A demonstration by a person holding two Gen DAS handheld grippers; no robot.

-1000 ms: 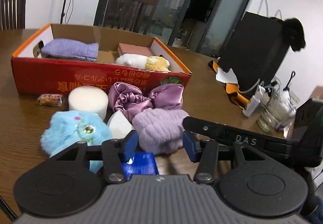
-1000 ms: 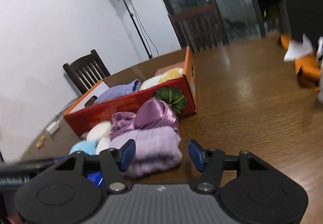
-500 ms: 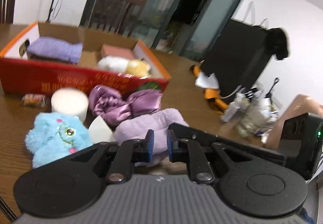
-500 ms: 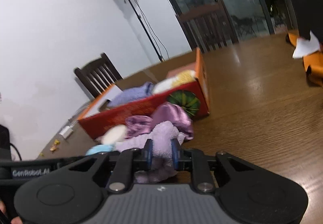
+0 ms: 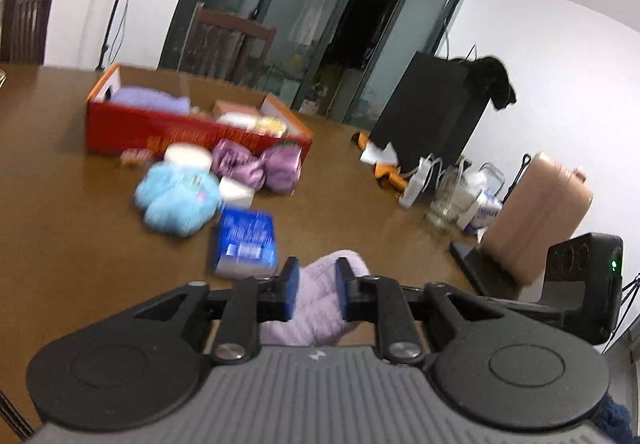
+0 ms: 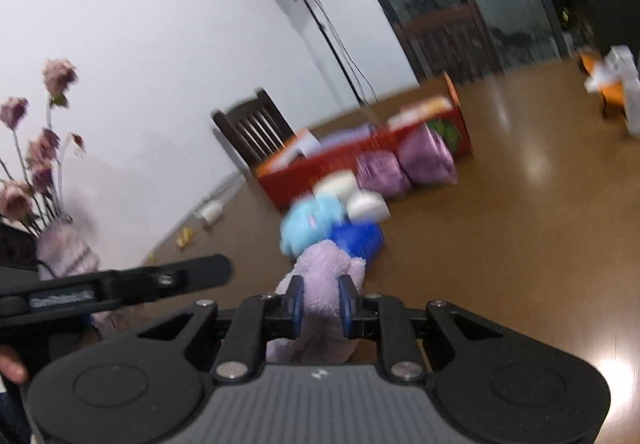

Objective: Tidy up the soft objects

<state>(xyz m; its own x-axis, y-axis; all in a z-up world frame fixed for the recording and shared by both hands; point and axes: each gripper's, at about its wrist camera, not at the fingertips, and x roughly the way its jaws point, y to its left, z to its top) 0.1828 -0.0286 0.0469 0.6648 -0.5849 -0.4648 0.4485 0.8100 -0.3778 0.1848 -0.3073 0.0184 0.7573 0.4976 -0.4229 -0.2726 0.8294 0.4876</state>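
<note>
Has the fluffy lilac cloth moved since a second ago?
Yes. The fluffy lilac cloth, clamped by both the left gripper and right gripper, has been pulled toward the cameras, away from the red cardboard box.

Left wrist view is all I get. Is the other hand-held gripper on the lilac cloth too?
Observer: Yes. The right hand-held gripper has just been closing its jaws; its pads press the cloth.
Operator: Anything left of it?
Observer: Pink flowers in a lilac-wrapped vase, at the picture's left edge.
Operator: And past the vase?
Observer: A small white thing on the table by the wall.
</note>
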